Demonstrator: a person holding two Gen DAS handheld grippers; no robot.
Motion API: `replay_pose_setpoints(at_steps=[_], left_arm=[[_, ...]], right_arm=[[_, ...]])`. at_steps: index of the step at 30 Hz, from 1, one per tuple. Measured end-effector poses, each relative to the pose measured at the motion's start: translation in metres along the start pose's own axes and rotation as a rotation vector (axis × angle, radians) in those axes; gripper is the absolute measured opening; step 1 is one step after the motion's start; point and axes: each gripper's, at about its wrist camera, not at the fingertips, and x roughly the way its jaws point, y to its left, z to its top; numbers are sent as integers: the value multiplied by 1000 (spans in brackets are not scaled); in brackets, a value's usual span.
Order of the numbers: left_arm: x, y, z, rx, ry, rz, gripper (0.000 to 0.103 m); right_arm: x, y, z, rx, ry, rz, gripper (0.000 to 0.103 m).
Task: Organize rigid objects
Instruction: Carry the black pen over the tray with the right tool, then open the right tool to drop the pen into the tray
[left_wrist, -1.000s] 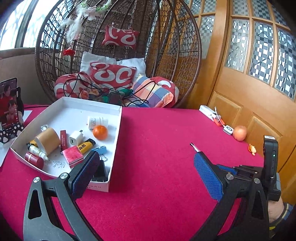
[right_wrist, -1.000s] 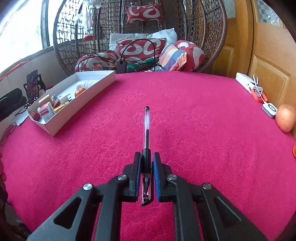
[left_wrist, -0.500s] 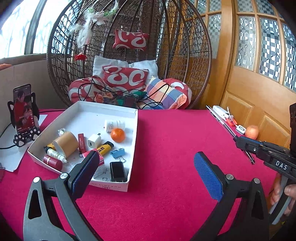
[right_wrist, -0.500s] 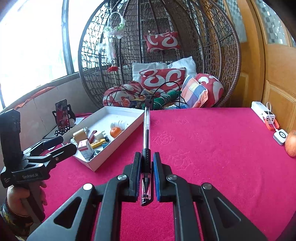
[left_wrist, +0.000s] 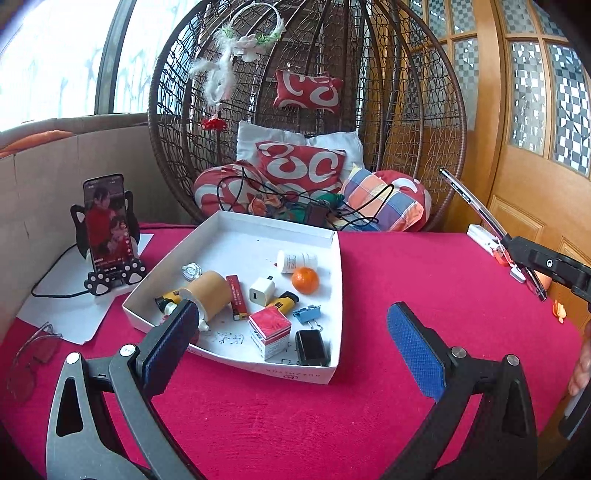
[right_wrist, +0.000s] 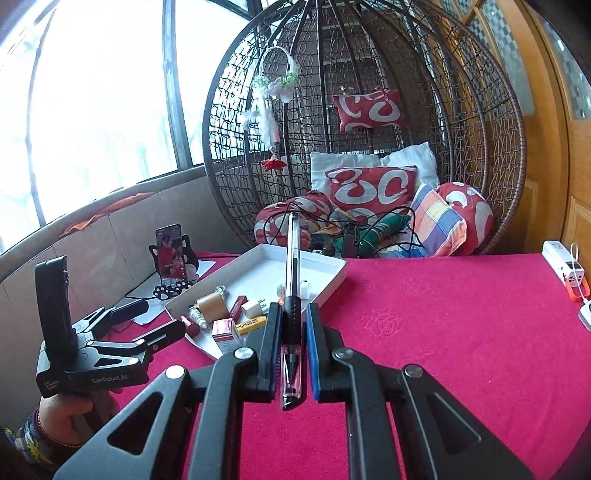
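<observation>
Two claws: right claw (right_wrist: 291, 354) clamps the pen (right_wrist: 291, 288), left claw (left_wrist: 291, 343) gapes empty

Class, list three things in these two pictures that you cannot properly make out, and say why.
- Left wrist view: scribbles on the box floor, too small to read.
- Left wrist view: the person's hand, cut off by the right edge.
- Right wrist view: the orange, hidden behind the pen in the right claw.

The tray (left_wrist: 334, 280) sits on the table (left_wrist: 424, 295), chair (left_wrist: 314, 110) behind.
</observation>
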Motion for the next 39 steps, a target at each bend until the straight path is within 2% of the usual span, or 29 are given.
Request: replay_pose_setpoints(at_steps=[11, 16, 19, 23, 26, 30, 31, 36, 39], left_arm=[[-4, 39, -1, -47, -7, 75, 103], [-7, 67, -1, -106, -15, 122, 103], [-4, 80, -2, -124, 7, 132, 103], [7, 91, -6, -188, 68, 82, 103], [18, 92, -10, -213, 134, 100, 103], [23, 94, -17, -251, 134, -17, 103], [24, 95, -18, -258, 140, -25, 103], [25, 89, -20, -172, 130, 105, 103], [27, 86, -21, -126, 127, 150, 103]], right_arm=[[26, 16, 12, 5, 21, 52, 11], [51, 22, 18, 15, 51, 78, 11], [69, 26, 22, 26, 71, 93, 11], [98, 28, 24, 52, 115, 115, 11], [124, 31, 22, 61, 162, 117, 11], [157, 37, 16, 53, 215, 109, 11], [164, 38, 14, 53, 224, 109, 11], [197, 42, 6, 51, 275, 99, 11], [213, 43, 3, 50, 291, 89, 11]])
